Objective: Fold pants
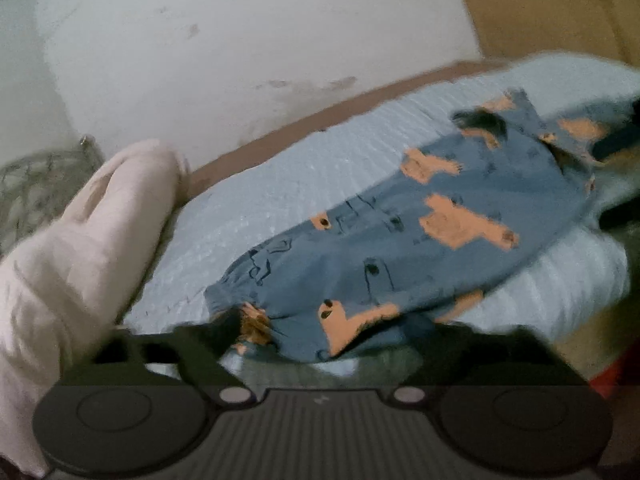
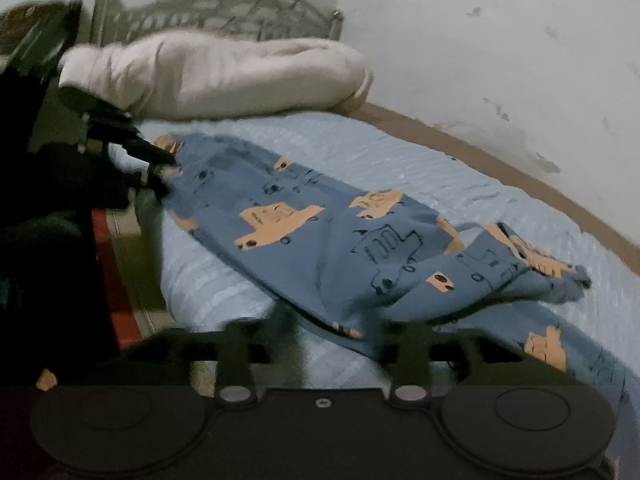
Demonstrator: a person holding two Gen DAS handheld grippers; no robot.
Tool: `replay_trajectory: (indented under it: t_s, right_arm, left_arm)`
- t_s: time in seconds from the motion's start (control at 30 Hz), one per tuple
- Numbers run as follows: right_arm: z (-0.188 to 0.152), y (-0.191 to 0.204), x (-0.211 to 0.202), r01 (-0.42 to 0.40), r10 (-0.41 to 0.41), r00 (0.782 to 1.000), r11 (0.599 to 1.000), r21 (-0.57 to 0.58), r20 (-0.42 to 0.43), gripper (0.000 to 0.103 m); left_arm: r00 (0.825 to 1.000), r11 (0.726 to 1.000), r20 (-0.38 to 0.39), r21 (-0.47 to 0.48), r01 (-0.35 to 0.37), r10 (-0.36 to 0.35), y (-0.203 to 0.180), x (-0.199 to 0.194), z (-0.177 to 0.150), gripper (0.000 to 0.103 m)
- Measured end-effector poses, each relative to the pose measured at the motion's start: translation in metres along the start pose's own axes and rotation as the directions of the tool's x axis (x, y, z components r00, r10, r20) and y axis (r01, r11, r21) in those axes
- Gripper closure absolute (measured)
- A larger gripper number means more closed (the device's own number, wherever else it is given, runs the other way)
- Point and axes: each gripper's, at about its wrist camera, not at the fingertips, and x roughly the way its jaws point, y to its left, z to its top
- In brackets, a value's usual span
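Observation:
Blue pants (image 1: 404, 236) with orange truck prints lie stretched across the light blue bed cover (image 1: 304, 168). My left gripper (image 1: 320, 336) is at the near end of the pants, its fingers shut on the fabric edge. In the right wrist view the pants (image 2: 320, 232) run from the left gripper (image 2: 160, 164) at the far left to my right gripper (image 2: 332, 332), whose fingers pinch the near edge. A loose leg end (image 2: 536, 268) lies bunched at the right.
A white rolled duvet (image 2: 216, 72) lies at the head of the bed by a metal headboard (image 2: 216, 0). A stained white wall (image 1: 240, 40) runs along the far side. The bed edge and floor (image 2: 132, 280) lie at the left.

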Motion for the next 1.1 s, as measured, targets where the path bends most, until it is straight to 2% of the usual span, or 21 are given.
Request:
replay_trajectory:
  t_s: [0.1,0.17,0.23,0.3,0.33,0.47,0.57,0.63,0.7,0.8,0.93,0.97,1.03,1.1]
  right_arm:
    - [-0.008,-0.017,-0.017,0.048,-0.052,0.998,0.994,0.098,0.046,0.003]
    - [-0.016,-0.034,-0.033,0.116,-0.127,0.99,0.981,0.155,0.065,0.001]
    - [-0.025,-0.052,-0.049,0.176,-0.192,0.979,0.965,0.196,0.069,0.001]
    - [-0.037,-0.075,-0.064,0.266,-0.283,0.958,0.936,0.229,0.045,0.001]
    - [-0.043,-0.086,-0.07,0.318,-0.334,0.942,0.917,0.242,0.025,0.001]
    - [-0.069,-0.139,-0.094,0.518,-0.517,0.851,0.795,0.316,-0.094,0.001]
    - [-0.089,-0.174,-0.102,0.622,-0.586,0.781,0.699,0.353,-0.216,0.001]
    - [-0.099,-0.191,-0.104,0.671,-0.607,0.741,0.649,0.358,-0.289,0.001]
    - [-0.107,-0.202,-0.103,0.714,-0.633,0.701,0.621,0.325,-0.329,0.001]
    - [-0.118,-0.21,-0.099,0.734,-0.652,0.676,0.635,0.241,-0.342,0.001]
    - [-0.112,-0.217,-0.107,0.735,-0.67,0.676,0.643,0.216,-0.306,0.001]
    - [-0.104,-0.215,-0.109,0.725,-0.672,0.688,0.653,0.22,-0.274,0.001]
    - [-0.09,-0.215,-0.111,0.67,-0.637,0.742,0.698,0.252,-0.208,0.001]
    - [-0.072,-0.22,-0.104,0.572,-0.556,0.819,0.765,0.296,-0.146,0.001]
  left_arm:
    - [0.999,0.994,0.019,-0.092,0.053,-0.051,-0.006,-0.007,0.01,0.002]
    - [0.997,0.991,0.047,-0.122,0.064,-0.058,-0.016,-0.013,0.016,0.001]
    - [0.993,0.985,0.068,-0.134,0.105,-0.096,-0.028,-0.017,0.024,0.001]
    - [0.986,0.979,0.086,-0.135,0.155,-0.144,-0.043,-0.018,0.034,0.001]
    - [0.982,0.975,0.094,-0.133,0.175,-0.163,-0.05,-0.017,0.039,0.001]
    - [0.964,0.959,0.117,-0.129,0.253,-0.238,-0.083,-0.01,0.059,0.001]
    - [0.954,0.941,0.107,-0.165,0.294,-0.28,-0.108,0.001,0.078,0.001]
    - [0.946,0.928,0.111,-0.19,0.32,-0.303,-0.124,0.007,0.09,0.001]
    - [0.94,0.919,0.114,-0.201,0.34,-0.323,-0.138,0.012,0.099,0.001]
    - [0.936,0.913,0.102,-0.207,0.352,-0.337,-0.152,0.02,0.108,0.001]
    - [0.932,0.902,0.098,-0.232,0.363,-0.35,-0.152,0.023,0.103,0.001]
    - [0.932,0.899,0.092,-0.245,0.363,-0.352,-0.149,0.024,0.101,0.001]
    - [0.931,0.889,0.078,-0.28,0.363,-0.355,-0.144,0.027,0.096,0.002]
    - [0.931,0.876,0.072,-0.318,0.362,-0.358,-0.137,0.028,0.092,0.005]
